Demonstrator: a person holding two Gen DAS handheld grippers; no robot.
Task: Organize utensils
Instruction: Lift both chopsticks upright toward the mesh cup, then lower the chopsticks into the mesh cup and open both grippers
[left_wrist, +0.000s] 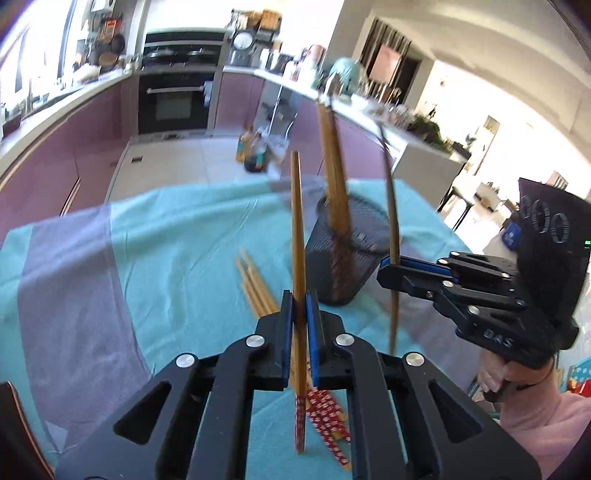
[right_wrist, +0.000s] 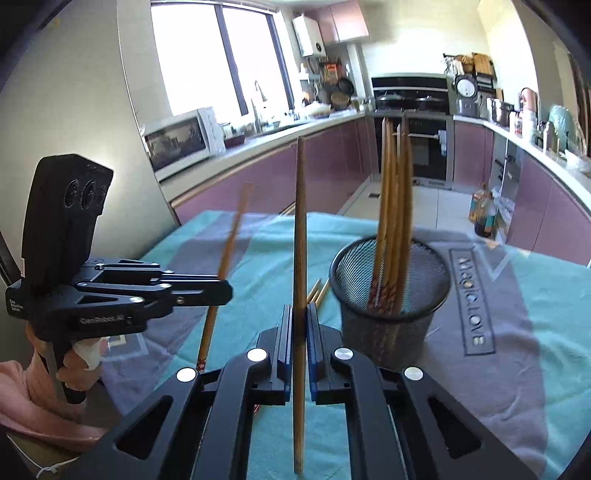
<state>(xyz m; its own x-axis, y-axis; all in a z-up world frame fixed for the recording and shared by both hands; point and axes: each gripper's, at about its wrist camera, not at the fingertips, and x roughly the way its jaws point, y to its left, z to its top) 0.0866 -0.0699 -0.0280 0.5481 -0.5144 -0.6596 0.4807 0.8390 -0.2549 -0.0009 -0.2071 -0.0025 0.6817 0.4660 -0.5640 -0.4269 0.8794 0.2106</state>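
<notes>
Bamboo was what each tool was clamped on: a single chopstick (left_wrist: 298, 236) was pinched upright between the blue-lined pads of the left gripper (left_wrist: 299, 332), its patterned red end hanging below the jaws and its plain tip rising well above them. The jaws were pressed together on the shaft, with no gap seen beyond the stick itself.

A second chopstick (right_wrist: 300, 258) was clamped in the same upright manner by the right gripper (right_wrist: 300, 343), about midway along its length, so that wood was seen both above and below the closed jaws. In the left wrist view that right gripper (left_wrist: 391, 271) was seen to the right, held by a hand (left_wrist: 495, 376) in a pink sleeve, with its stick blurred.

A black mesh cup (right_wrist: 391, 295) stood on the teal and grey cloth (right_wrist: 535, 332), just beyond and to the right of the right gripper's jaws. A bundle of chopsticks (right_wrist: 397, 206) was already stood inside it, leaning slightly. In the left wrist view the cup (left_wrist: 347, 254) was placed between the two held sticks, further back.

More loose chopsticks (left_wrist: 255, 284) were left lying flat on the cloth, just beyond and beneath the left gripper, their red ends (left_wrist: 328, 417) showing under its frame.
</notes>
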